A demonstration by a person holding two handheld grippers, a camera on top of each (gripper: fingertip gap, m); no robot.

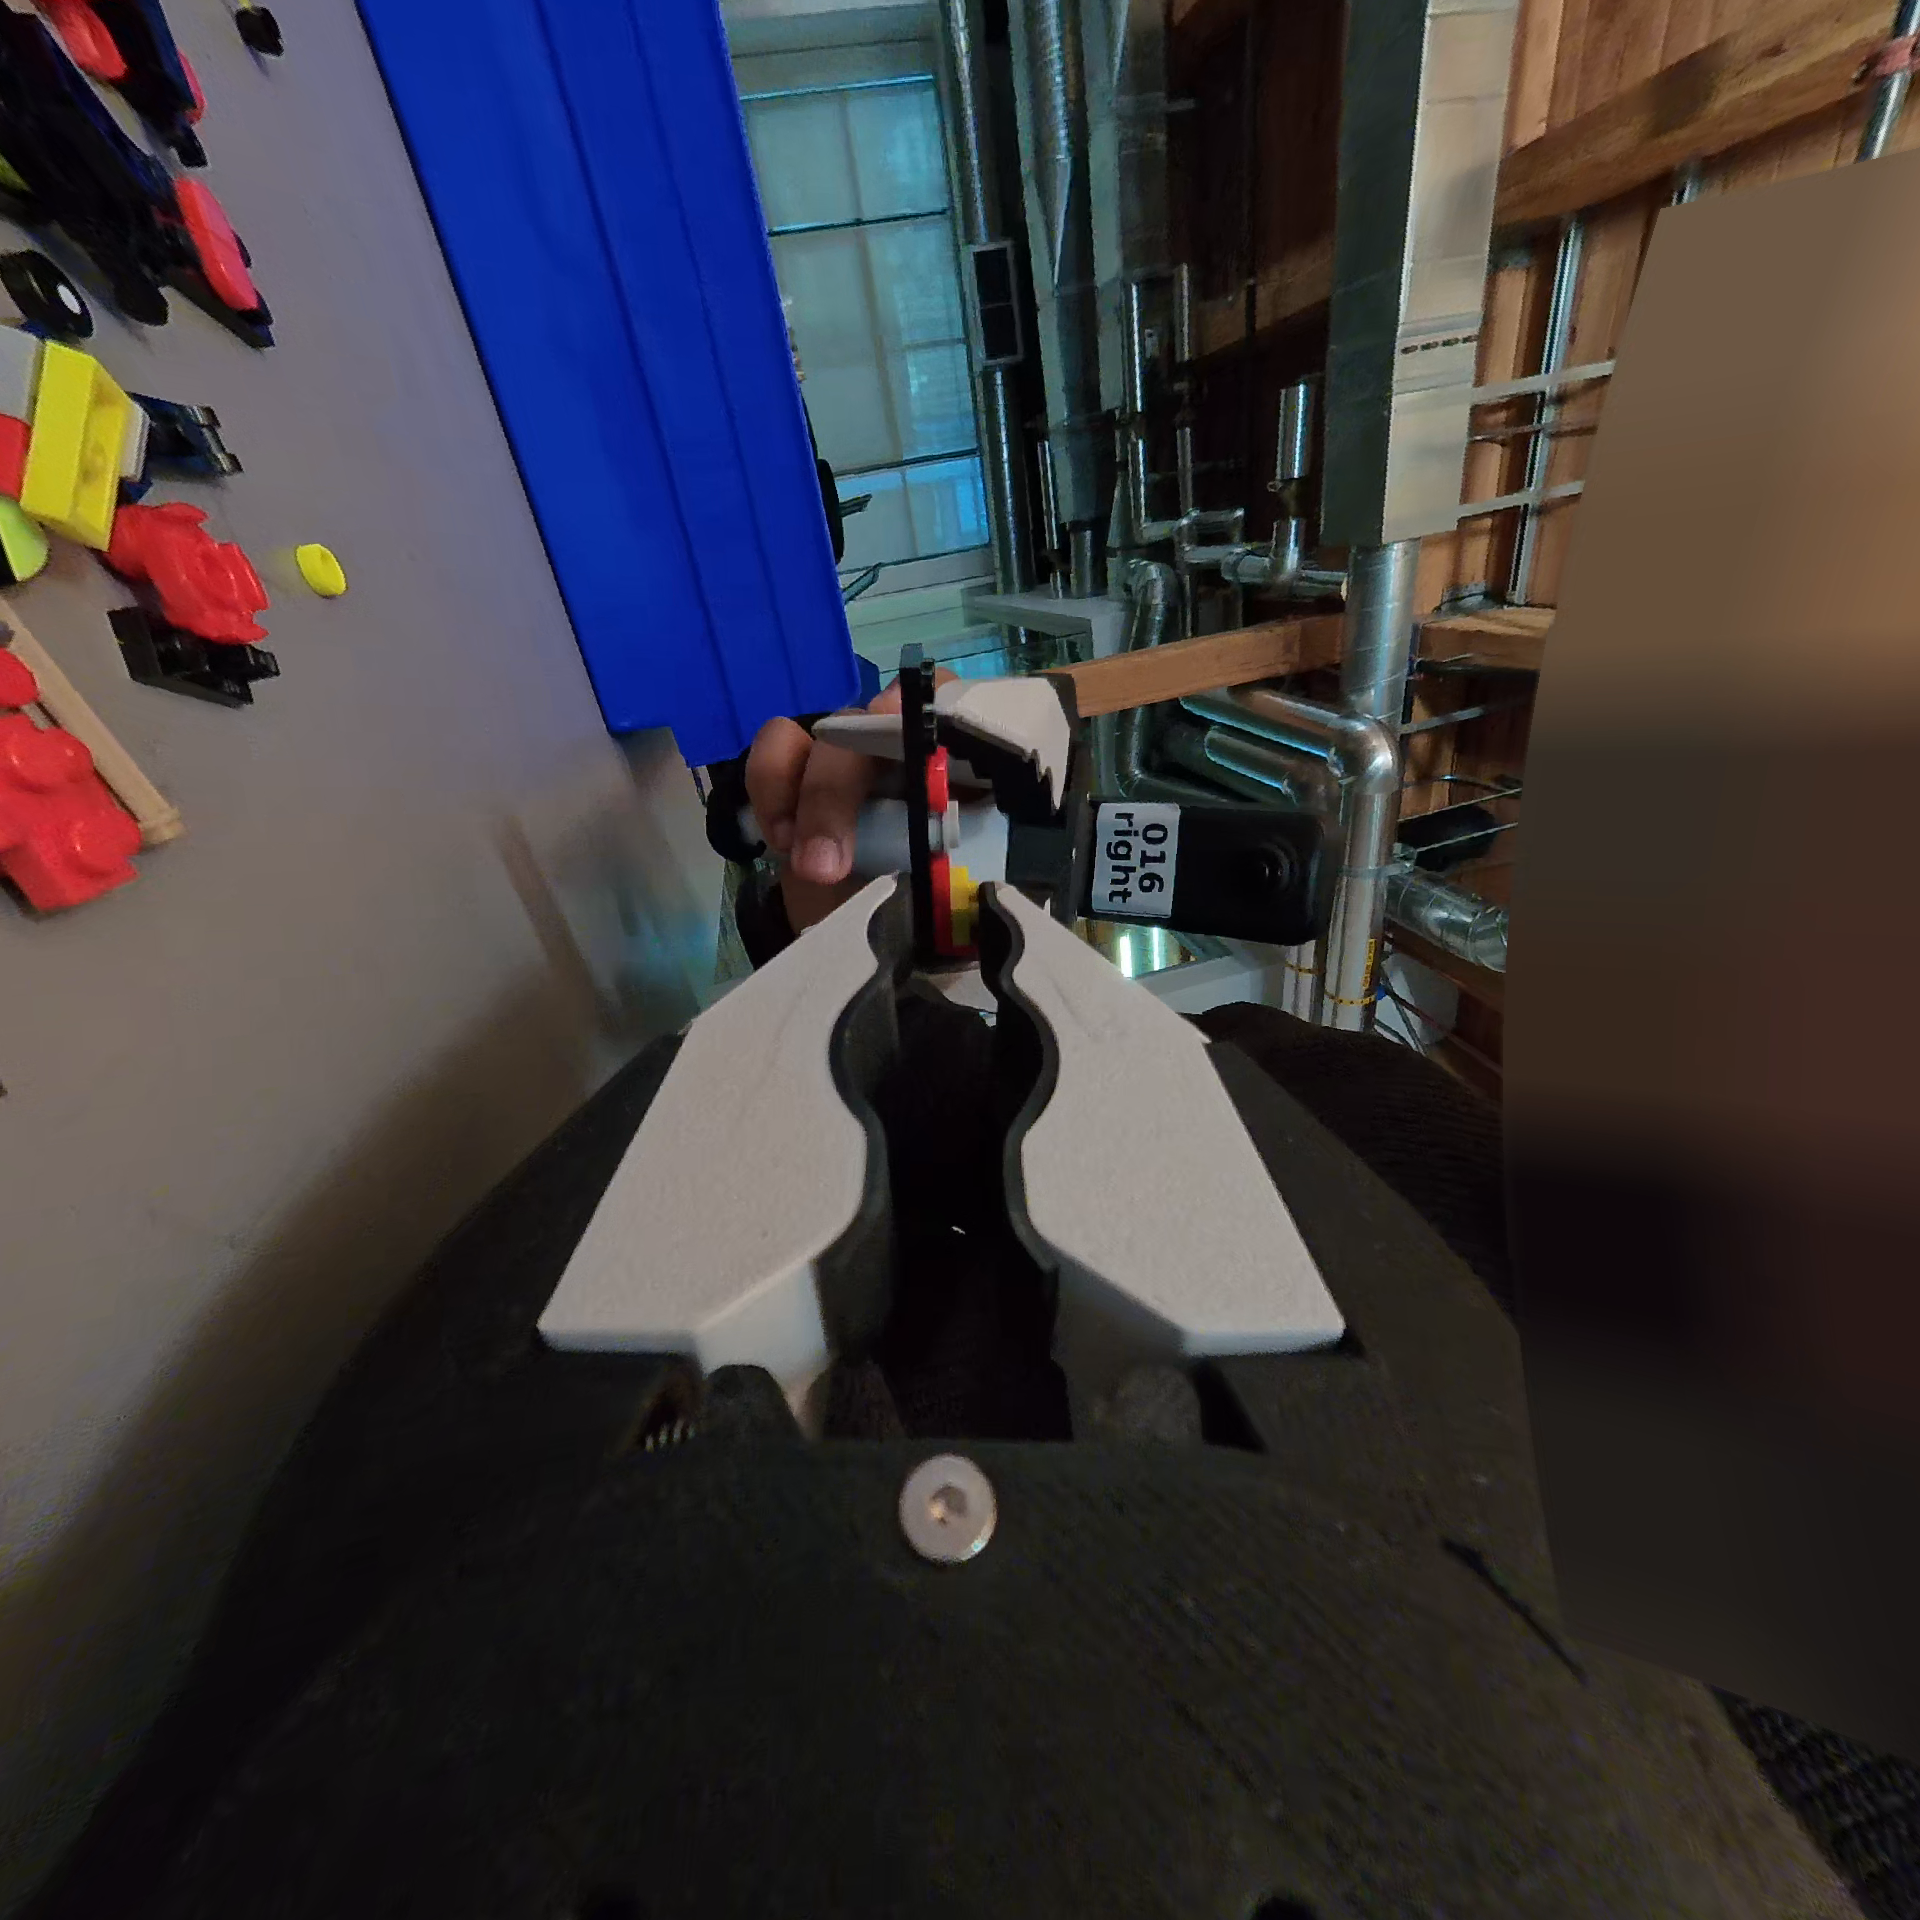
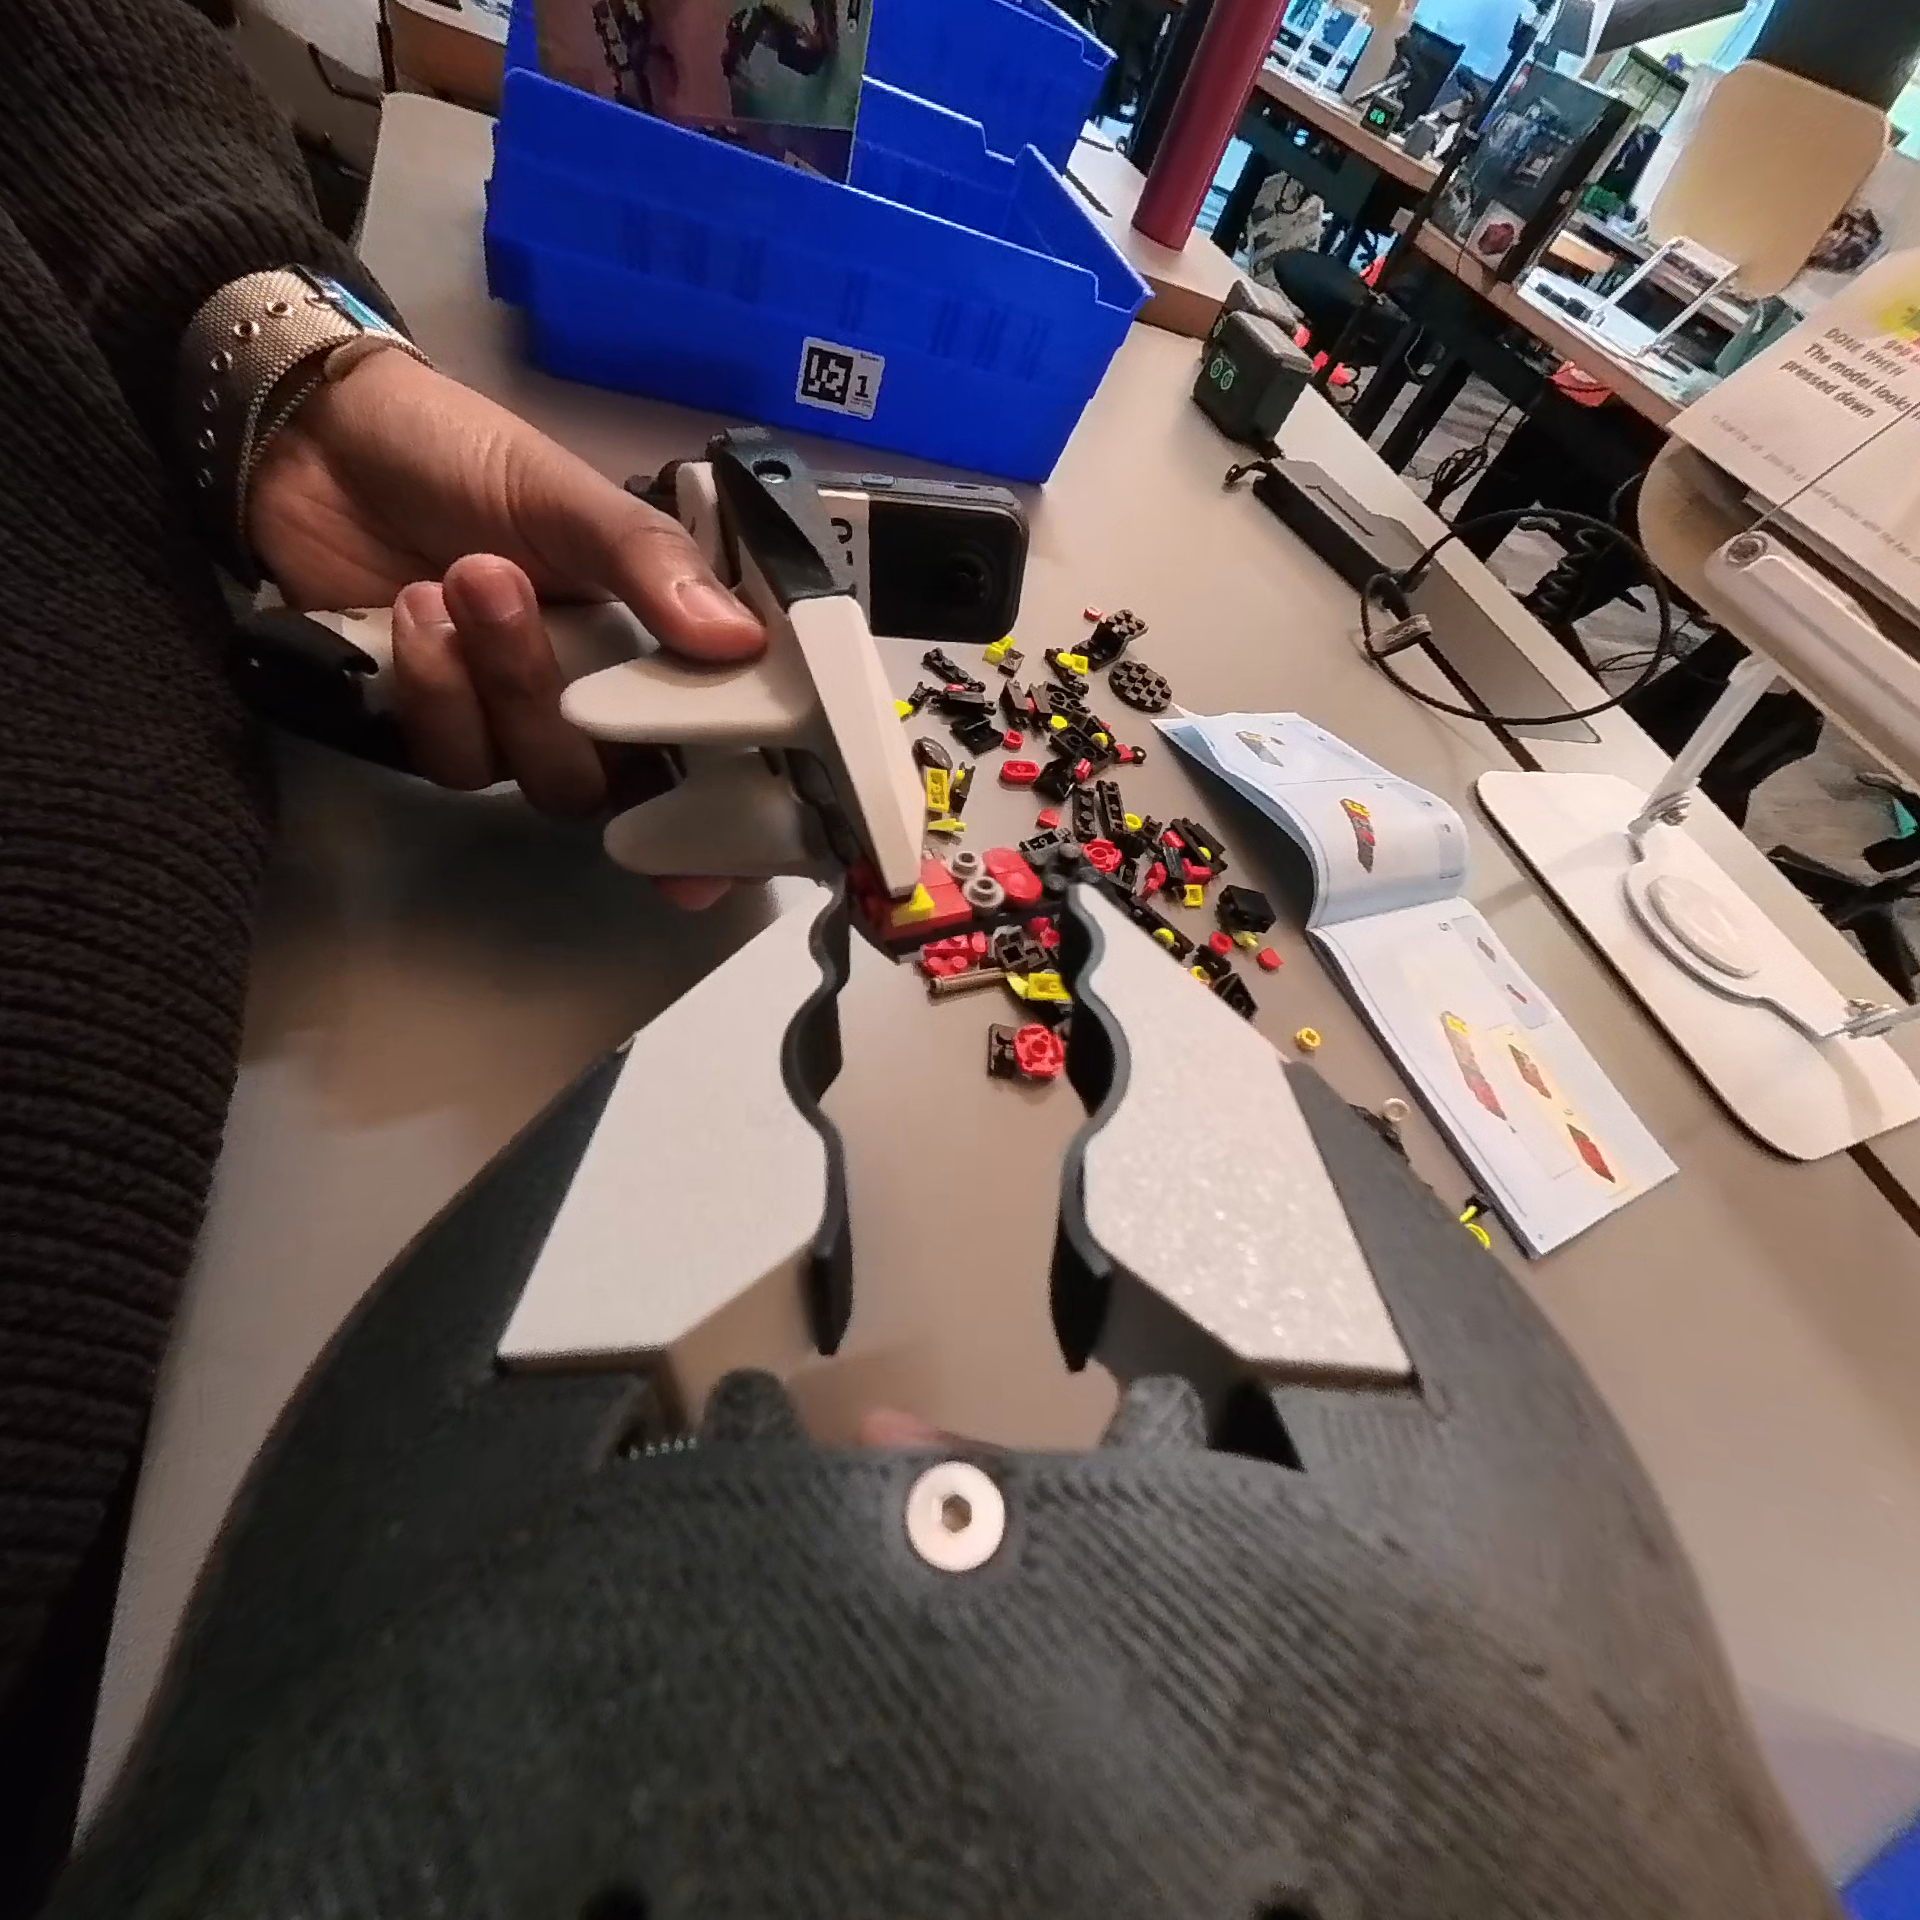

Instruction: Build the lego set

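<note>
lego model [image 1: 940,894] pinched in left gripper [image 1: 940,914] — right gripper [image 2: 961,920] agape.

Printed labels sit on the camera [image 1: 1205,862], the blue bin [image 2: 831,376] and a paper sign [image 2: 1839,364].

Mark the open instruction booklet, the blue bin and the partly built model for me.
instruction booklet [image 2: 1403,935], right wrist view: on the open pages.
blue bin [image 2: 790,301], right wrist view: on its front wall.
partly built model [image 2: 925,909], right wrist view: on its red top, beside the left tool [image 2: 883,883] tips.
</note>
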